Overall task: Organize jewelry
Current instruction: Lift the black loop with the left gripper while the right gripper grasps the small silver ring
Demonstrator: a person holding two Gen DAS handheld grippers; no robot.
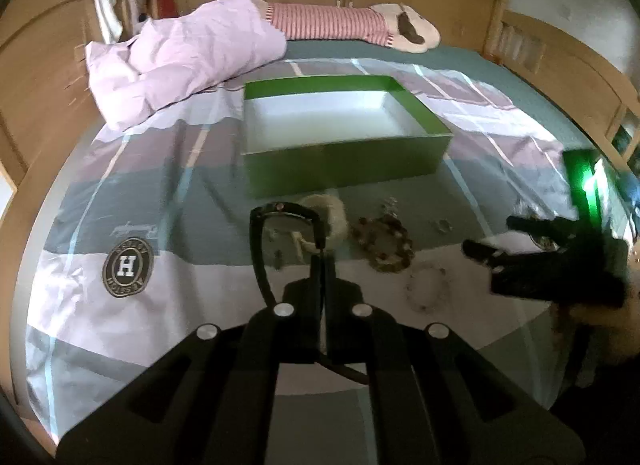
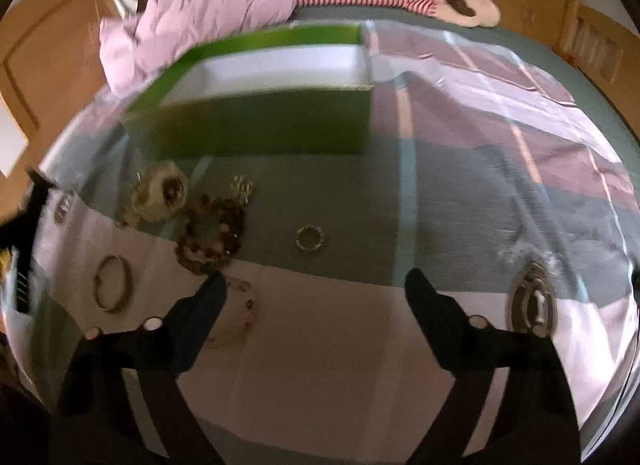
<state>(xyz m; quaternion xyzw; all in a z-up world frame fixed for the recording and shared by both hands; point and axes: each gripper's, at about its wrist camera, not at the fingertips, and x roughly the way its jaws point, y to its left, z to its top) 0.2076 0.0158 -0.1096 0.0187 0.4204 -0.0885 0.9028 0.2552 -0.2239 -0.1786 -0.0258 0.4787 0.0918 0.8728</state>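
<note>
The left gripper (image 1: 321, 255) is shown with its jaws pressed fully together, and a thin black band (image 1: 262, 253) is being pinched between them; its loop is arching up and to the left of the fingertips, lifted off the bedspread (image 1: 168, 305). The right gripper (image 2: 316, 285) is being held with its jaws spread wide, nothing between them; in the right wrist view the left fingertip is lying just beside a pale bead bracelet (image 2: 240, 321).

The remaining jewelry is being seen lying loose at centre-left of that view: a brown bead bracelet (image 2: 212, 235), a fluffy cream piece (image 2: 158, 195), a metal bangle (image 2: 112, 283), a small ring (image 2: 309, 238) and a tangle of small silver pieces (image 2: 242, 187). Behind them, in the upper middle, a green box (image 2: 260, 129) is standing open, its white inside bare.

Everything is being carried by a bed with a striped grey, pink and white bedspread. A pink duvet (image 1: 180, 53) and a striped plush toy (image 1: 344, 23) are lying at the top, with wooden cabinets (image 1: 40, 77) around.
</note>
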